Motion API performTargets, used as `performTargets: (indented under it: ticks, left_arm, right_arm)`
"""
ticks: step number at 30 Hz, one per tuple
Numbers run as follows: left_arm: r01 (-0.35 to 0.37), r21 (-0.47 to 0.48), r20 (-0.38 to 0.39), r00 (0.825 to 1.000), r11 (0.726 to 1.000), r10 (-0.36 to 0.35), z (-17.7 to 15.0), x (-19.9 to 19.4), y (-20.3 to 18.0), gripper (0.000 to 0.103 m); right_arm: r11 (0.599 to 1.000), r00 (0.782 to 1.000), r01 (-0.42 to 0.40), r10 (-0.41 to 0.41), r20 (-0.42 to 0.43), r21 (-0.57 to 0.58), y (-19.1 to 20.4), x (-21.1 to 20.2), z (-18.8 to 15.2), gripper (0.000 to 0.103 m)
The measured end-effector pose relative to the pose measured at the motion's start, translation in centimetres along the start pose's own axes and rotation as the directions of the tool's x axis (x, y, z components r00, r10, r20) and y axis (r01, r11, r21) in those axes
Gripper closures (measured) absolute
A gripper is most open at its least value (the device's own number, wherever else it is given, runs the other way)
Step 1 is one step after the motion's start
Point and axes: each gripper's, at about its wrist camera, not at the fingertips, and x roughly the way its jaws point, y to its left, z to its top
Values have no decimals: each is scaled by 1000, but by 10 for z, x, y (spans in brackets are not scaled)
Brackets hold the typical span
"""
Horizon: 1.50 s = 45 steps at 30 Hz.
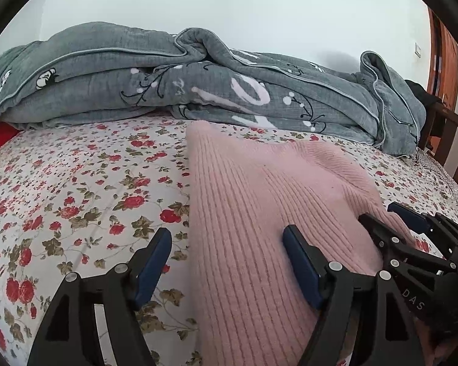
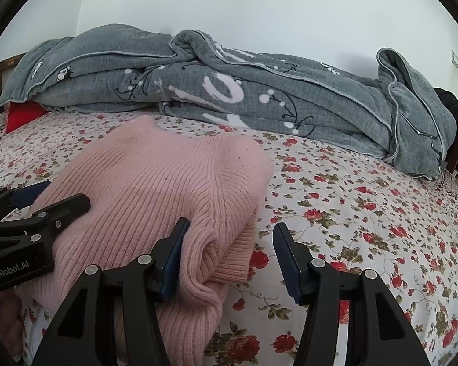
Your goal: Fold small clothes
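A pink ribbed knit sweater [image 1: 259,189] lies folded on the flowered bedsheet [image 1: 76,183]. My left gripper [image 1: 226,238] is open and straddles the sweater's left edge, one finger over the sheet and the other resting on the knit. In the right wrist view the sweater [image 2: 168,177] shows a rolled fold at its near right corner. My right gripper [image 2: 231,235] is open around that corner, its left finger against the fold and its right finger over the sheet [image 2: 351,198]. Each gripper also shows in the other's view: the right gripper [image 1: 387,216] and the left gripper [image 2: 53,195].
A bunched grey quilt [image 1: 168,85] runs along the far side of the bed against the white wall. A red pillow [image 2: 21,116] peeks out at far left. A wooden bed rail [image 1: 455,140] and an orange door [image 1: 445,61] stand at right.
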Motion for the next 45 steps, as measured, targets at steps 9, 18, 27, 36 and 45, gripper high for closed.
performTargets:
  ticks: [9,18,27,36,45]
  left_arm:
    - [44,-21,-45,998,999,-45,9,-9,5,30]
    - [232,-76,-68,969,970,-237,5,-41,2,38]
    - [193,12,-147,971,981,-189,-19,-38,11,35]
    - [232,-78,-71,969,970,-237,25,-59,41,39]
    - [182,-44,-50,982,982,-184,72,-20,40,39]
  right_arm:
    - [999,999,-37,37,2,-24,-2,-15,6,48]
    - [978,978,-206,206,43,1,1,-52,0,47]
    - [995,993,-94,95,-73,19,-26,-36,-27,47]
    - [994,994,-106,106,37,-19,-40,-65,4,47]
    - [967,968,-245,248,-27,65,-31,-14,6,92]
